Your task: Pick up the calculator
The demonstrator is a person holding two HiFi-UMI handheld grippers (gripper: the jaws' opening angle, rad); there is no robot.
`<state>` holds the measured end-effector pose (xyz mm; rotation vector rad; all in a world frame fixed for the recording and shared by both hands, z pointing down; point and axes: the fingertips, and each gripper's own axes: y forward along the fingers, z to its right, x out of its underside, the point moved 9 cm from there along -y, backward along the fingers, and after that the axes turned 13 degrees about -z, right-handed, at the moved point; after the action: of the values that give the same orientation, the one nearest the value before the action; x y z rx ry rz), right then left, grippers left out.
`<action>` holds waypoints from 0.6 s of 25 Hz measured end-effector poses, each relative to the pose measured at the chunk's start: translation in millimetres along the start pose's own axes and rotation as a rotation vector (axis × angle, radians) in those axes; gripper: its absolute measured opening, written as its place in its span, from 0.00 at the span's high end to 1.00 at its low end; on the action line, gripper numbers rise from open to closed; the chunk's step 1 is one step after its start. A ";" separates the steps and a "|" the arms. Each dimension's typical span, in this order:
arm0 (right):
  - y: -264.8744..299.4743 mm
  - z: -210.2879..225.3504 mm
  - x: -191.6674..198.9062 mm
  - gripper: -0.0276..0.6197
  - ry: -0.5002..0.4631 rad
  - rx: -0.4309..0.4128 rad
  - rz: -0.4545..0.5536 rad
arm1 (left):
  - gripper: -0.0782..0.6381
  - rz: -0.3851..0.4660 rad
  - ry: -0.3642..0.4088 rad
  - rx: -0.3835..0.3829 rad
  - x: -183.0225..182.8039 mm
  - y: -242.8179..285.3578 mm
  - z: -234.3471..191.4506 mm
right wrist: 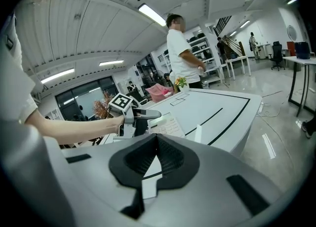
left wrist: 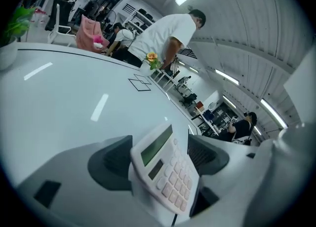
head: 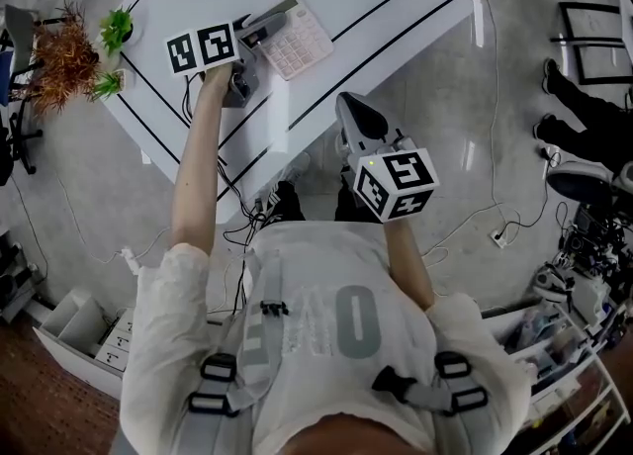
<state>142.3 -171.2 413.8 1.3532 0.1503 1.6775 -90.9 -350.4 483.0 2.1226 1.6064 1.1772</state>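
Widely spread, ribbed pads [left wrist: 111, 162] of the left gripper [left wrist: 159, 157] flank the flat pale calculator [left wrist: 165, 171]; right gripper [right wrist: 155, 159] closed.

White calculator [left wrist: 165, 171], tilted, lower centre, between the spread jaws of the hand-held gripper [left wrist: 162, 158]; pale surface [left wrist: 74, 107] behind; standing person [left wrist: 168, 36] in white at upper centre.

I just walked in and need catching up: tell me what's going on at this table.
A person at the white table holds a gripper in each hand. The left gripper has its jaws apart around the calculator, which lies on the table and doesn't look gripped or lifted yet. The right gripper, jaws together and empty, hangs by the table's near edge, away from the calculator.
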 end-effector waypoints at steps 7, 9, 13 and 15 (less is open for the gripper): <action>-0.6 4.0 -0.2 0.95 0.023 0.005 0.014 | 0.42 -0.080 0.041 -0.033 0.9 9.3 -0.8; -2.5 6.6 -0.2 0.95 0.025 0.013 0.011 | 0.50 -0.102 0.065 -0.104 1.5 11.6 1.6; -5.6 7.7 -0.9 0.95 0.025 0.017 0.012 | 0.56 -0.132 0.101 -0.154 1.7 16.2 7.6; -4.6 6.3 -0.3 0.95 0.019 0.017 0.010 | 0.57 -0.136 0.095 -0.142 1.8 15.9 5.8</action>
<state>150.1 -171.6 413.1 1.3525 0.1690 1.7019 -75.5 -353.1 489.7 1.8655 1.6258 1.3223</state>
